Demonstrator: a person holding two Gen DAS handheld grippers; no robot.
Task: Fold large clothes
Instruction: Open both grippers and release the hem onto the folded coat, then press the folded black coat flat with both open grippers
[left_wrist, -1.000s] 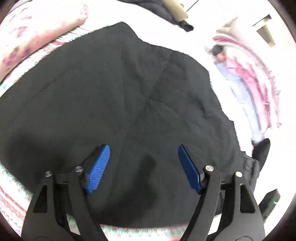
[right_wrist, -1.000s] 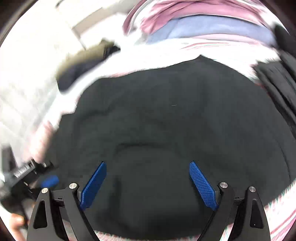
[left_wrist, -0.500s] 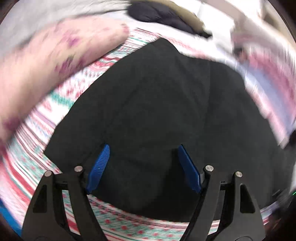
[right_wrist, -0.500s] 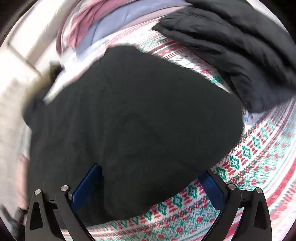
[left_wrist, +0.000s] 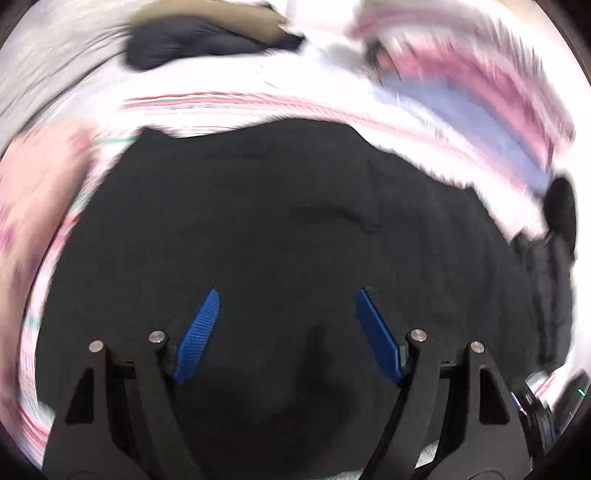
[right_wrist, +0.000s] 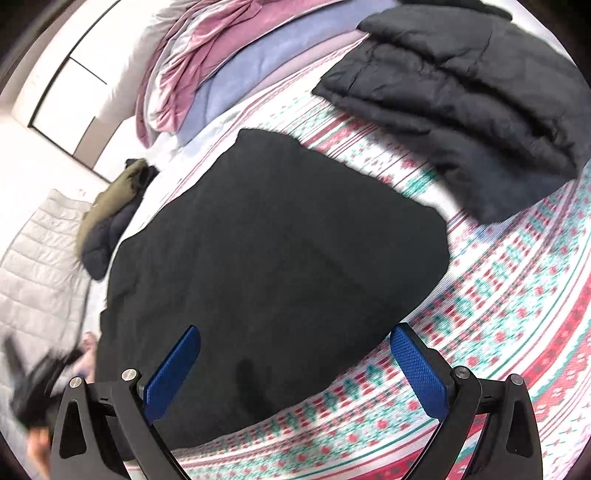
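**Both grippers spread over the black garment**

The black garment lies flat on the patterned bedspread. The left gripper hangs over it, fingers apart and empty, cloth filling the view beyond their tips. The right gripper has just been opening; its jaws stand wide with nothing clamped, the garment's near edge passing between the fingers. A folded dark puffer jacket lies beyond the right finger.
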